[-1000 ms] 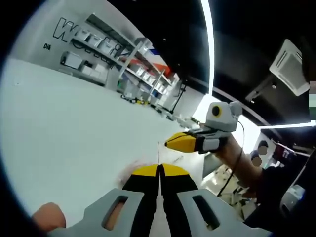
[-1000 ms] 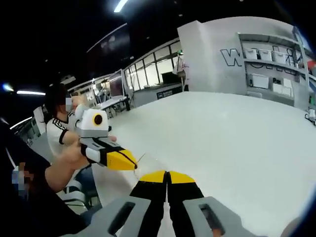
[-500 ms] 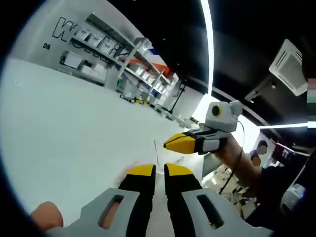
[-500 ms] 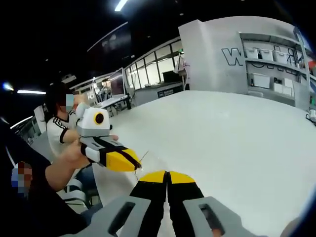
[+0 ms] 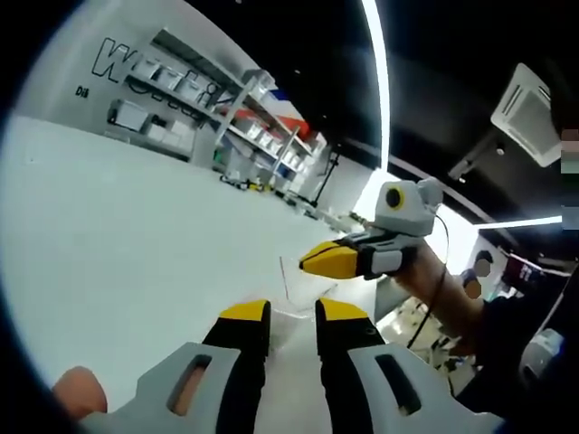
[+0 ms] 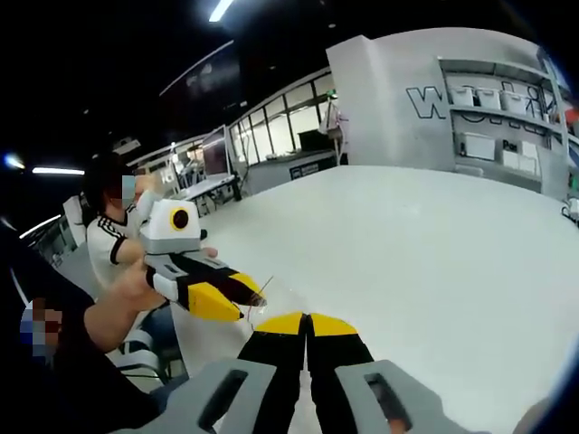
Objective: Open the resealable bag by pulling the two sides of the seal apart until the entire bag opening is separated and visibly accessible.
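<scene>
left gripper (image 5: 289, 312) stands parted around the clear bag (image 5: 288, 287) (barely visible). right gripper (image 6: 306, 321) is clenched on its edge; the slippery film could slide free.

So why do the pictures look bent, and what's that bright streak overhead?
Left gripper view: a fisheye lens bows the shelves, and a ceiling light strip glares white. Right gripper view: the same bending curves the wall; the ceiling is dark, and the clear bag is barely visible.
</scene>
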### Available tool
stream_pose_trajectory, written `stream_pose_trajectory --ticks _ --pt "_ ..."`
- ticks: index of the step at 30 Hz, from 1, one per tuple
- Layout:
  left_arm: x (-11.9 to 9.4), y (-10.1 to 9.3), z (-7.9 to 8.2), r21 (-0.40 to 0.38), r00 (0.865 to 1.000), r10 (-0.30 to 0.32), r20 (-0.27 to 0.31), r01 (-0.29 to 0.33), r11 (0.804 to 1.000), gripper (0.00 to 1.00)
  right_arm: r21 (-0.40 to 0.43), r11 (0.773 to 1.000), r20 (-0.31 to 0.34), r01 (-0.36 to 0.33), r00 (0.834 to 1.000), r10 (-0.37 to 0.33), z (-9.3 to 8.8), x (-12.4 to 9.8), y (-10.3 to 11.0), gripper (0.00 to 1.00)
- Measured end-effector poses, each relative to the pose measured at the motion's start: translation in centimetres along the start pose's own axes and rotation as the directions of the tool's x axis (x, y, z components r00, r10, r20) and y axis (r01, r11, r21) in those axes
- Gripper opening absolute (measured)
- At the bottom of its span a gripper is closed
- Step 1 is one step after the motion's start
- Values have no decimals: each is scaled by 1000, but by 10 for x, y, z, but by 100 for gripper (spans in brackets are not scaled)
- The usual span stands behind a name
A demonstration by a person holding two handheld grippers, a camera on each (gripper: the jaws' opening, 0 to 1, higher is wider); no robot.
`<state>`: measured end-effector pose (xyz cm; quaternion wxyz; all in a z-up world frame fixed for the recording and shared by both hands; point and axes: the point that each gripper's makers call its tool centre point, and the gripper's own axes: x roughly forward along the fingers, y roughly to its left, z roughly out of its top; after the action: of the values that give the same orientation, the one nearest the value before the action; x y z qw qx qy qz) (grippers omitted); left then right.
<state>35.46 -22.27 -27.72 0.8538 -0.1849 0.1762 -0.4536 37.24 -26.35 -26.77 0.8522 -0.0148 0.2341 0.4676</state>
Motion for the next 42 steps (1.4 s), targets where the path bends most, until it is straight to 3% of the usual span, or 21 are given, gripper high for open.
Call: stream_pose_trajectory --ticks 18,23,38,42 --pt "-2 -2 -3 72 1000 -8 12 7 997 30 13 1000 5 0 1000 0 -2 0 0 0" --pt "-4 0 -2 97 1000 2 23 -4 995 40 14 1000 6 1 1000 -1 -1 0 -2 0" --pt "-17 3 -9 145 999 10 32 -14 989 48 16 1000 5 1 1000 -1 -1 0 -3 0" --pt "-19 6 -13 161 999 24 32 -29 987 59 14 1000 6 3 1000 -3 -1 -1 -4 0"
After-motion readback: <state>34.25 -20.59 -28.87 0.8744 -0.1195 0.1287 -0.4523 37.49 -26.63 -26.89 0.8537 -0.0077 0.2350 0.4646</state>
